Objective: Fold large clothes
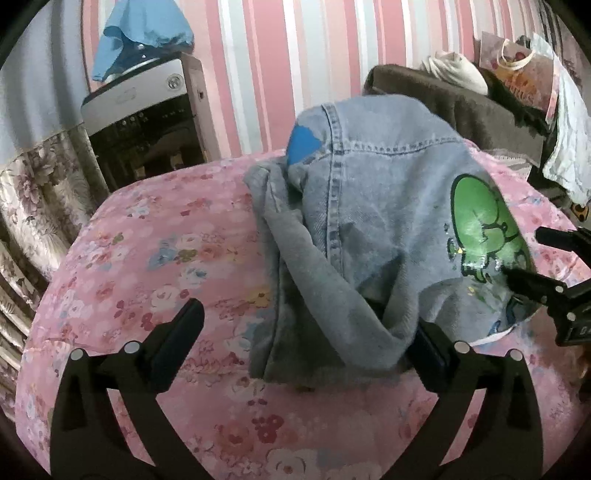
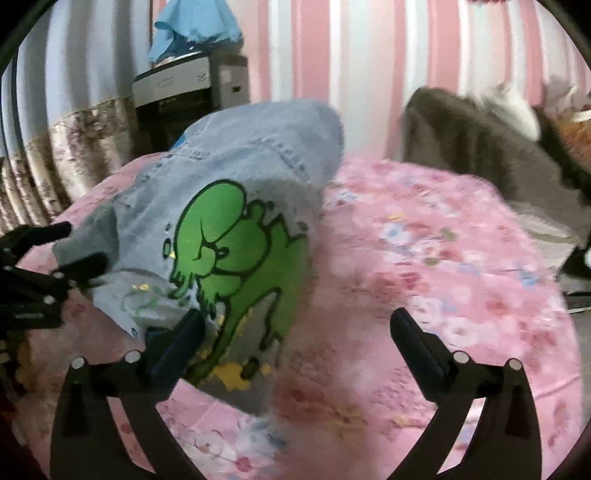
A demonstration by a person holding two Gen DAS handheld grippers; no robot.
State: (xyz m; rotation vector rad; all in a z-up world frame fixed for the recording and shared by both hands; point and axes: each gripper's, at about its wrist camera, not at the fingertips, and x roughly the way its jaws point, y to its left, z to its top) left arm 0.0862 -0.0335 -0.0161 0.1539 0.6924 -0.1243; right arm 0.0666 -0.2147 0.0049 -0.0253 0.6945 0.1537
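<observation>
- Presently, a light blue denim garment with a green cartoon print (image 1: 373,206) is seen heaped at the centre of the left wrist view, on a pink floral bedspread (image 1: 147,258).
- The left gripper (image 1: 306,332) is held wide; grey lining is draped over its right finger, but nothing is clamped.
- The right gripper (image 2: 297,325) is likewise spread wide, its left finger touching the garment's lower edge.
- A brown blanket (image 1: 461,99) is noted at upper right.
- A blue cloth (image 1: 140,33) is noted at upper left, against pink striped wallpaper (image 1: 280,66).

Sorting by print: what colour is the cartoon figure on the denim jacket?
Green with black outlines, clearest in the right wrist view.
</observation>
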